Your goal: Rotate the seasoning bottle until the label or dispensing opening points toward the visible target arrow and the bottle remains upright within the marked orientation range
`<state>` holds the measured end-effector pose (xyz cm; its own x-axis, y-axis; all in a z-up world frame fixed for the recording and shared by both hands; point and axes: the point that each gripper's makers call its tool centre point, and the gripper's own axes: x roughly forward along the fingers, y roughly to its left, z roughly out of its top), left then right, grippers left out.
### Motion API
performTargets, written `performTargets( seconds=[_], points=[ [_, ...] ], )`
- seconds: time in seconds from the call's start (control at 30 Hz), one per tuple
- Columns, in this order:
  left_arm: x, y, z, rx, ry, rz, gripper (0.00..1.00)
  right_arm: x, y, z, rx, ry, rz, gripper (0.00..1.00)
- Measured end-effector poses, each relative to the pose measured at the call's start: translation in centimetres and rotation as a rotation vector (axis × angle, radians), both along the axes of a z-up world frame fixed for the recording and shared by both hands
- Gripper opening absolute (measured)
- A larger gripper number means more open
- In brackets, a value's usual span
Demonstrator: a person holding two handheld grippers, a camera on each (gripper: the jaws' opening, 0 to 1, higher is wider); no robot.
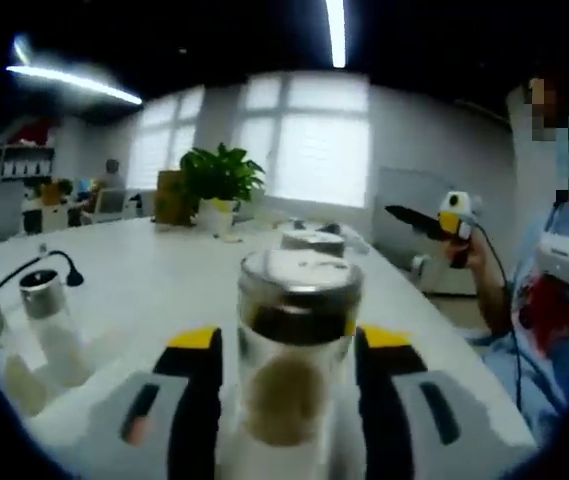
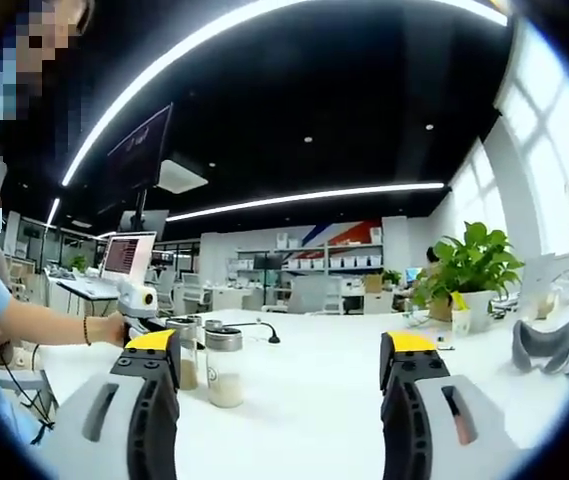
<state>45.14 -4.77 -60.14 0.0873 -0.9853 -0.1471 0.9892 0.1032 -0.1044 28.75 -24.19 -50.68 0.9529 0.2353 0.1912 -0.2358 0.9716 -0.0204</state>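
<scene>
Left gripper (image 1: 286, 350) clasps a seasoning bottle (image 1: 294, 340) upright on the white table (image 1: 164, 270).
The bottle, clear with a metal cap, stands at the near edge between the yellow-tipped jaws, which press its sides. Two more bottles (image 1: 49, 325) stand to the left, a potted plant (image 1: 220, 180) far behind. The right gripper (image 2: 284, 385) hovers over the table, jaws spread wide with nothing between them.

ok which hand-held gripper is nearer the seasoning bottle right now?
Left. The left hand-held gripper has its jaws on either side of the seasoning bottle. The right hand-held gripper is open, held off past the table edge, bottle well ahead of its left jaw.
</scene>
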Motion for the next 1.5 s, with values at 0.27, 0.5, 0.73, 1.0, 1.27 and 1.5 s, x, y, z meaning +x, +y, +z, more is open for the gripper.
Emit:
performTargets(
  seconds=[0.27, 0.5, 0.73, 1.0, 1.27, 1.5],
  points=[
    [-0.3, 0.1, 0.1, 0.004, -0.018, -0.009, 0.44, 0.1, 0.2, -0.4, 0.023, 0.013, 0.01, 0.8],
    [-0.3, -0.1, 0.1, 0.016, -0.025, 0.027, 0.43, 0.1, 0.1, -0.6, 0.033, 0.024, 0.007, 0.78],
    [0.0, 0.1, -0.3, 0.095, -0.07, 0.156, 0.43, 0.4, -0.6, -1.2, 0.03, 0.045, -0.022, 0.76],
    [0.7, 0.5, -0.5, 0.139, -0.048, 0.374, 0.43, 0.5, -1.9, -1.9, 0.045, 0.073, -0.076, 0.77],
    [1.0, 1.0, -0.5, 0.146, -0.016, 0.541, 0.42, 0.3, -3.7, -2.2, 0.078, 0.086, -0.149, 0.79],
    [1.1, 1.5, -0.5, 0.132, -0.007, 0.685, 0.42, 0.3, -3.7, -2.1, 0.067, 0.087, -0.159, 0.78]
  ],
)
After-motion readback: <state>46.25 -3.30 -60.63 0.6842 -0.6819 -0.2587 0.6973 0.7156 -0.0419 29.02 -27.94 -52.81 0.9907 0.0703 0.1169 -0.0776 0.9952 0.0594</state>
